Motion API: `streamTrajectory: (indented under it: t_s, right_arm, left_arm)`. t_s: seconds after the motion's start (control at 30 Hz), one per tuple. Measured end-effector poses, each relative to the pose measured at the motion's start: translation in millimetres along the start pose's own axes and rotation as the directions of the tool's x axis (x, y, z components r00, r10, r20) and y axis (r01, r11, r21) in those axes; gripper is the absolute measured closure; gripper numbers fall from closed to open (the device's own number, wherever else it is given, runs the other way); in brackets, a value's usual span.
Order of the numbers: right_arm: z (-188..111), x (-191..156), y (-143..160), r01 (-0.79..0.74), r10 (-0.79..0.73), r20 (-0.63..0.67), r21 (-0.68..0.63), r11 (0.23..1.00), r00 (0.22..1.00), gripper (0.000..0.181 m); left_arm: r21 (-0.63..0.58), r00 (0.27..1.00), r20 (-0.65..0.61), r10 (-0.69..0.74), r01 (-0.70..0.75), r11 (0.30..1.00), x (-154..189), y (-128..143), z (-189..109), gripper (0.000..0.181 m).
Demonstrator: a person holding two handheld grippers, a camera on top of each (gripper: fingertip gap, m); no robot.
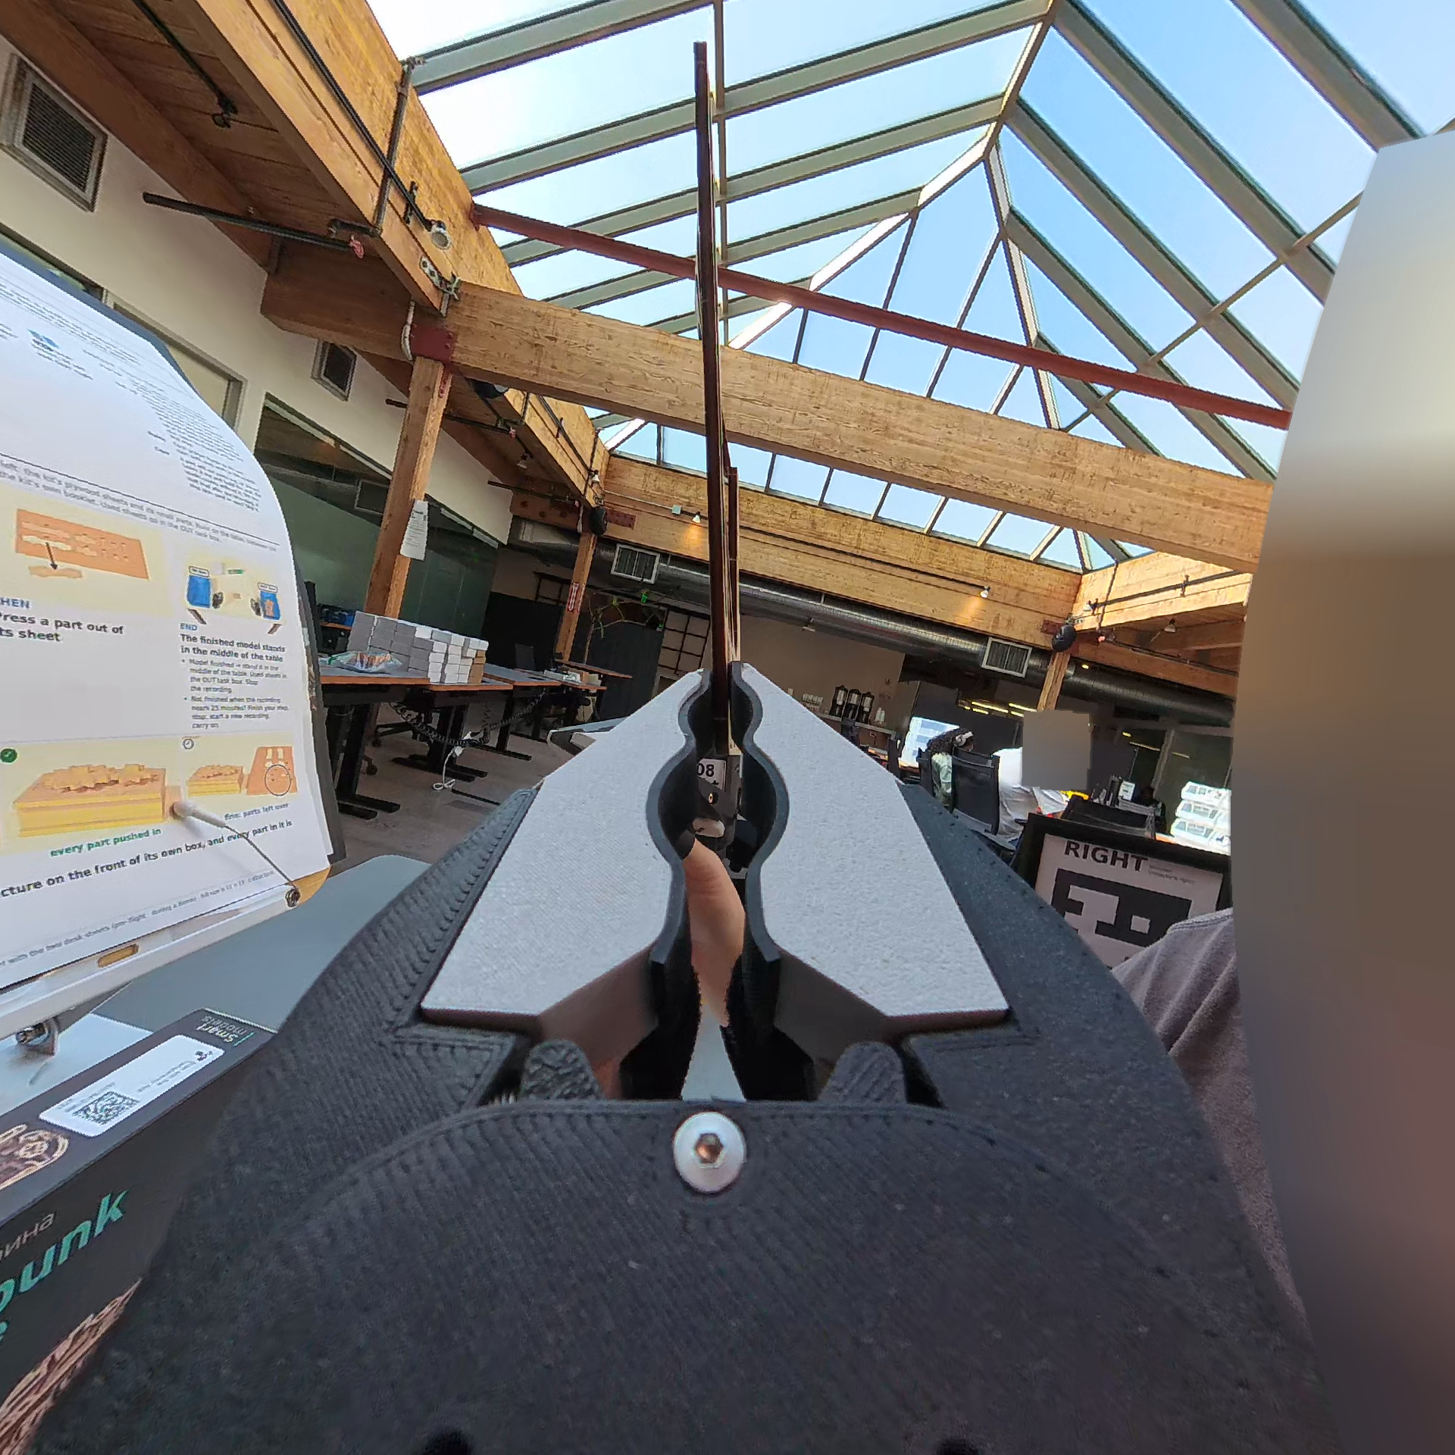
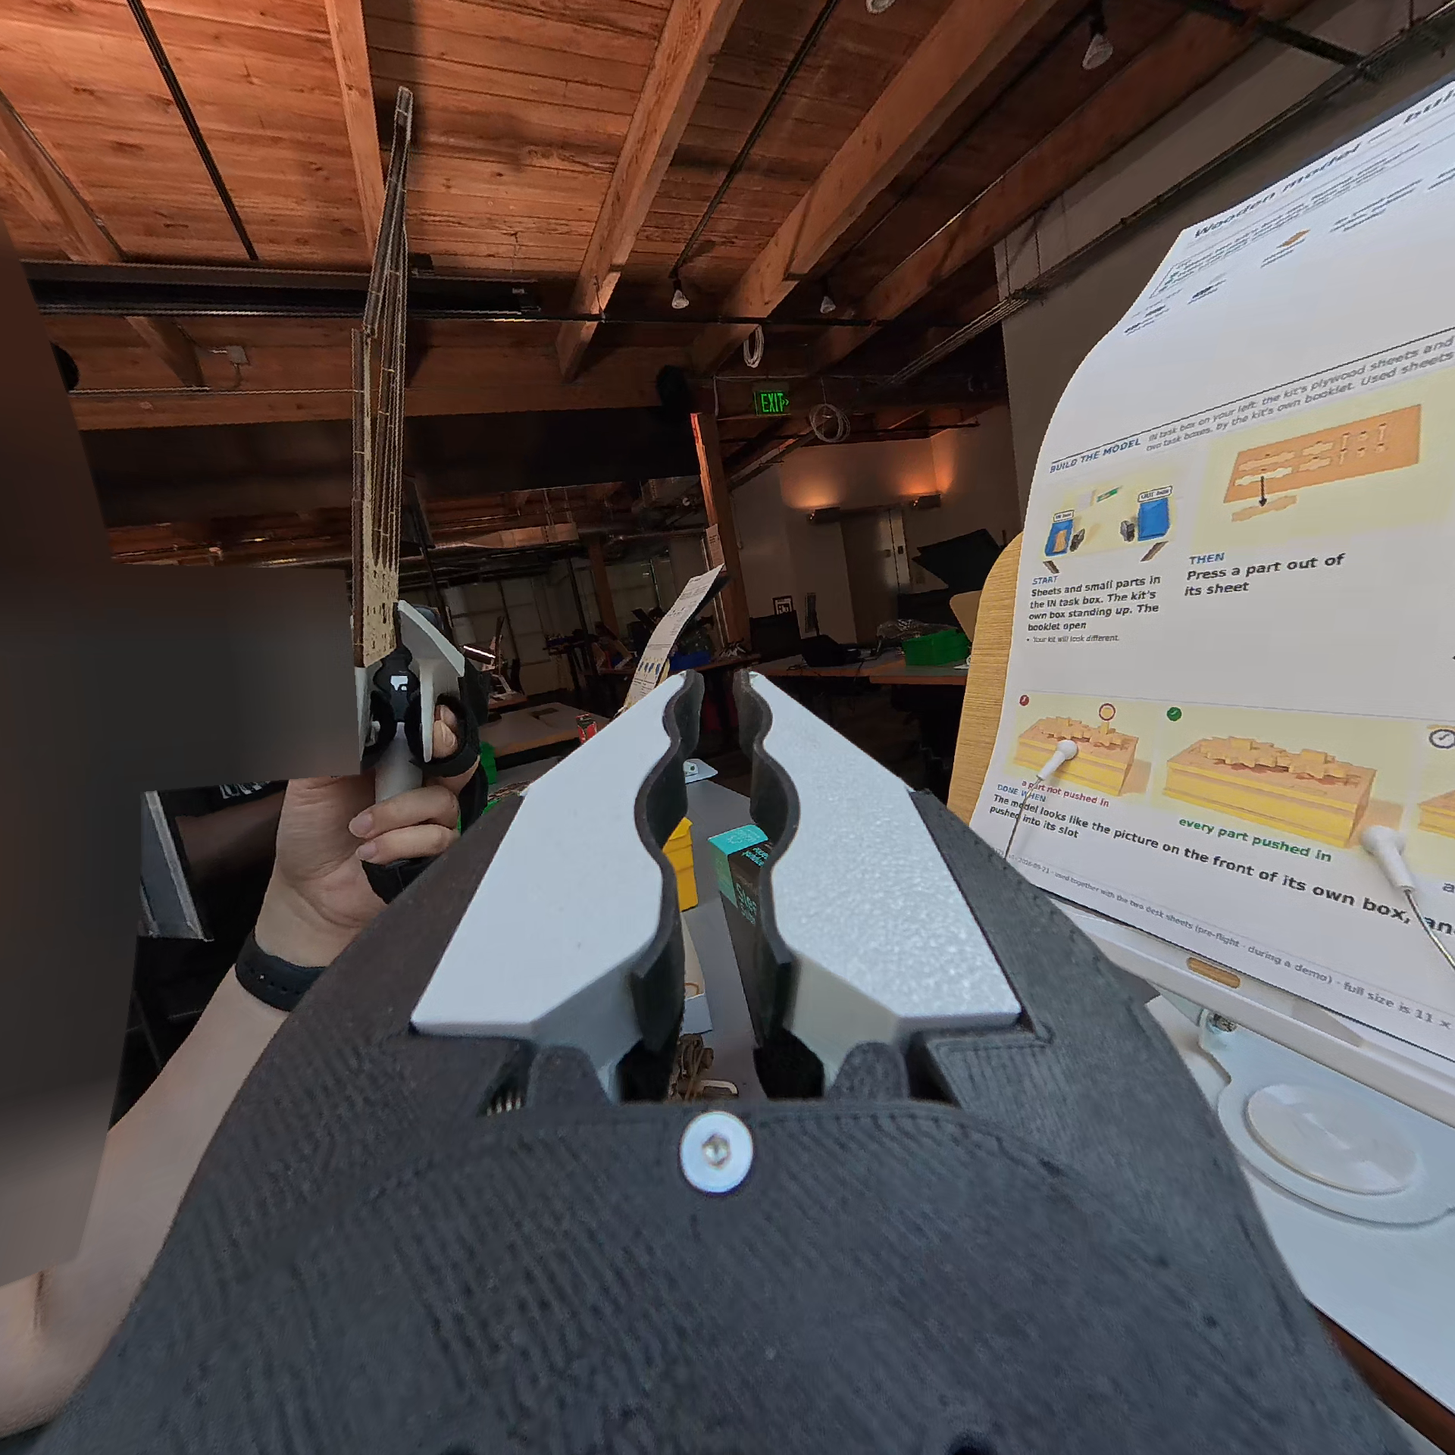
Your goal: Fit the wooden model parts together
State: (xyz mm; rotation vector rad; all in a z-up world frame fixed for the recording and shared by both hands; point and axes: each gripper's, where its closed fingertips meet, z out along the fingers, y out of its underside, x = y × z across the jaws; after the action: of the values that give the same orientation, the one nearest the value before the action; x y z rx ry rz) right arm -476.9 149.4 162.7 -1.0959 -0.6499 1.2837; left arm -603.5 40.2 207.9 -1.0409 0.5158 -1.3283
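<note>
Seemingly early: left gripper (image 1: 720,677) clamped on thin plywood sheets (image 1: 712,378), held upright, edge-on, toward the skylight (image 1: 905,236). Right gripper (image 2: 718,685) slightly parted, holding nothing, beside the instruction sheet (image 2: 1260,630). No part visibly pressed out; no joined parts in view.

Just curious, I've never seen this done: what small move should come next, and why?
Probably bring the open, empty right gripper toward the thin, upright plywood parts sheet to press a part out, since the left gripper is clamped on its lower edge.
</note>
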Motion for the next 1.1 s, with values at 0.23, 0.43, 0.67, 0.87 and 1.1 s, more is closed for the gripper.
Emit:
streamTrajectory:
  t_s: [0.23,0.43,0.67,0.87,1.1]
  right_arm:
    - [2.5,0.7,5.8,-0.004,0.004,0.001,-0.018,1.0,1.0,0.174]
    - [0.9,2.9,4.3,-0.017,0.017,0.0,-0.007,1.0,1.0,0.174]
    - [5.5,-2.4,7.7,-0.041,0.042,0.026,-0.017,0.999,0.999,0.173]
    - [11.1,-33.0,11.9,-0.052,0.074,0.145,-0.153,0.987,0.987,0.166]
    - [-2.9,-42.9,-9.0,-0.065,0.095,0.181,-0.169,0.984,0.979,0.164]
  left_arm:
    - [0.005,1.0,-0.001,0.0,0.0,1.0,0.0,-1.2,-0.8,0.181]
    - [0.011,1.0,-0.001,-0.001,0.001,1.0,-0.3,-2.5,-1.7,0.181]
    - [0.003,1.0,0.013,0.004,-0.004,1.0,-2.2,-1.4,-1.3,0.181]
    - [-0.053,0.977,0.212,-0.029,0.041,0.998,-29.2,-0.2,-19.2,0.181]
    - [-0.218,0.674,0.73,0.108,0.08,0.973,-40.6,-1.7,-144.7,0.181]
